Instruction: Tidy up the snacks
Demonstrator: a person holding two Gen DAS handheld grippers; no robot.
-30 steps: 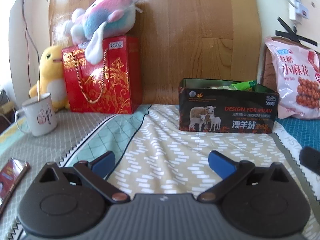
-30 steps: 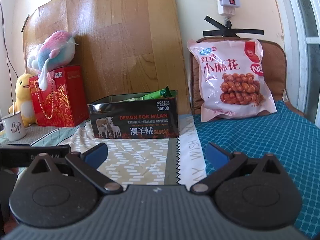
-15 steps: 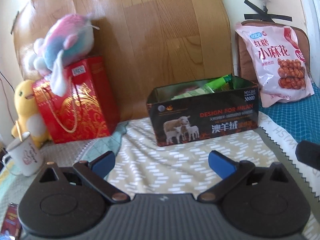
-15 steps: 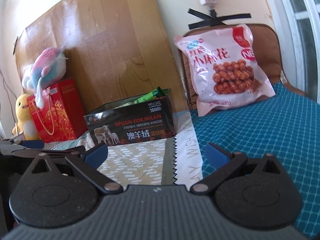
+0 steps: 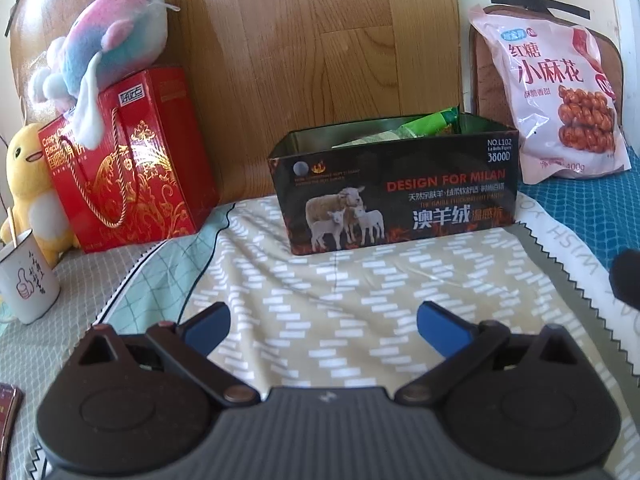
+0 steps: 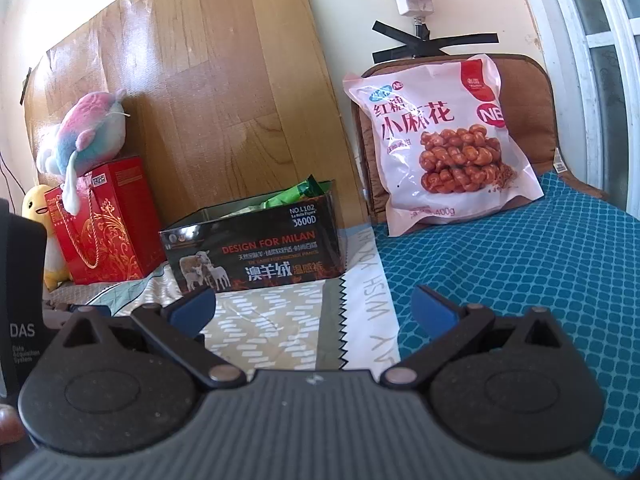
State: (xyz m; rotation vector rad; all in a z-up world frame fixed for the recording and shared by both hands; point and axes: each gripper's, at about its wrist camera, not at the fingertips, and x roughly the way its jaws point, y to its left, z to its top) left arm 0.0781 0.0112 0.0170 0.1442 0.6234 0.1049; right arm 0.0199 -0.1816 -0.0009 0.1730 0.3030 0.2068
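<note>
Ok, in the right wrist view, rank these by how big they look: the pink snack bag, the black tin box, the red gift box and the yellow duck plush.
1. pink snack bag and black tin box, too close to call
2. red gift box
3. yellow duck plush, partly hidden

A bed spread with a patterned sheet (image 5: 320, 280) carries a dark open box (image 5: 394, 196) at centre frame, a red gift bag (image 5: 132, 176) and white mug (image 5: 26, 280) at left, and a pink snack bag (image 6: 440, 148) propped upper right.
</note>
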